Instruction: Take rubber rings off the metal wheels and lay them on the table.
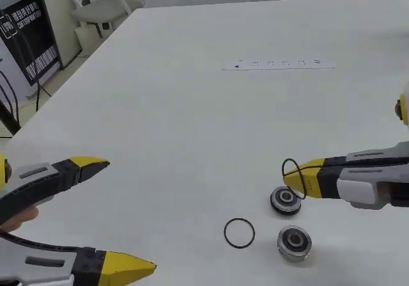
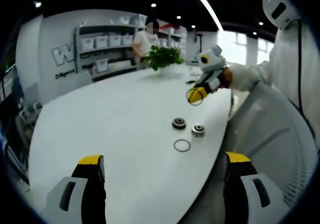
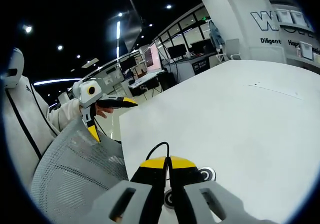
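My right gripper (image 1: 299, 174) is shut on a black rubber ring (image 1: 291, 173), held up just above the table; in the right gripper view the ring (image 3: 156, 151) loops up from the closed yellow tips (image 3: 168, 162). Two metal wheels lie below it: one (image 1: 285, 200) right under the tips, the other (image 1: 294, 242) nearer me. A loose rubber ring (image 1: 239, 232) lies flat to their left. My left gripper (image 1: 121, 215) hovers wide open at the near left, far from the wheels (image 2: 179, 123).
The white table (image 1: 192, 119) stretches far ahead, with a white power strip (image 1: 278, 64) lying across it. A white chair (image 1: 105, 4) and a dark sign stand off the table's far left. A mesh chair (image 3: 70, 169) is beside the table edge.
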Available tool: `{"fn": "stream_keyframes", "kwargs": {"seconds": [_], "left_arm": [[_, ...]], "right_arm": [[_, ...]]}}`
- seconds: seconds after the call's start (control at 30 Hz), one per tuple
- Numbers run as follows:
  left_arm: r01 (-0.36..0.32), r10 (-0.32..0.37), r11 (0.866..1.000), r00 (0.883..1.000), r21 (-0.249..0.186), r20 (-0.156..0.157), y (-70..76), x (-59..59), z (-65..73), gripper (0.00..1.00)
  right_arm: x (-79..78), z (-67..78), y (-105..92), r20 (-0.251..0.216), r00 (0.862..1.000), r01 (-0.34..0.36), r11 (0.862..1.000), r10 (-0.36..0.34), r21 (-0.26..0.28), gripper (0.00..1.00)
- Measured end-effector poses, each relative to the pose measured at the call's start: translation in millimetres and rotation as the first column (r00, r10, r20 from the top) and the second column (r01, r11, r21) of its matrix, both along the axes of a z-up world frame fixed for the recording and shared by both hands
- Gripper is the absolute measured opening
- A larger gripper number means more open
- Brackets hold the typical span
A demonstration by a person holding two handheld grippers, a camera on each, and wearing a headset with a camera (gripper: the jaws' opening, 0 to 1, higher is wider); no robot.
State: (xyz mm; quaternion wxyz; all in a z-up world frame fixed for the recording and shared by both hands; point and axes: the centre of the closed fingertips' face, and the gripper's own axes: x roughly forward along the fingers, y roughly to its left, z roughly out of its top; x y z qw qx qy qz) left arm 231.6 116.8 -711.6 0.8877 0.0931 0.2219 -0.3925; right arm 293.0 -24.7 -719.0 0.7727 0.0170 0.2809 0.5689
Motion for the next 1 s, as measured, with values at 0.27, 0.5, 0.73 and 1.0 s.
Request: {"fn": "stream_keyframes", "kwargs": {"seconds": [0.27,0.5,0.73,1.0], "left_arm": [[-0.002,0.002,1.0,1.0,0.017,-0.028,-0.1,-6.2,-6.7,1.0],[-0.008,0.009,1.0,0.999,0.021,-0.037,-0.1,-6.1,-8.5,1.0],[-0.011,0.012,1.0,0.999,0.027,-0.051,-0.3,-7.9,-11.2,1.0],[-0.009,0.012,0.999,0.998,0.034,-0.068,-0.4,-9.5,-14.8,1.0]], "right_arm": [[-0.3,-18.0,12.5,-0.009,0.998,-0.055,0.997,0.055,-0.047,0.0],[1.5,-37.5,19.4,-0.021,0.998,-0.066,0.994,0.064,-0.088,0.0],[-2.0,-55.4,24.3,-0.013,0.995,-0.095,0.985,0.095,-0.142,0.0],[2.6,-67.7,25.1,-0.016,0.996,-0.089,0.982,0.088,-0.167,0.0]]}}
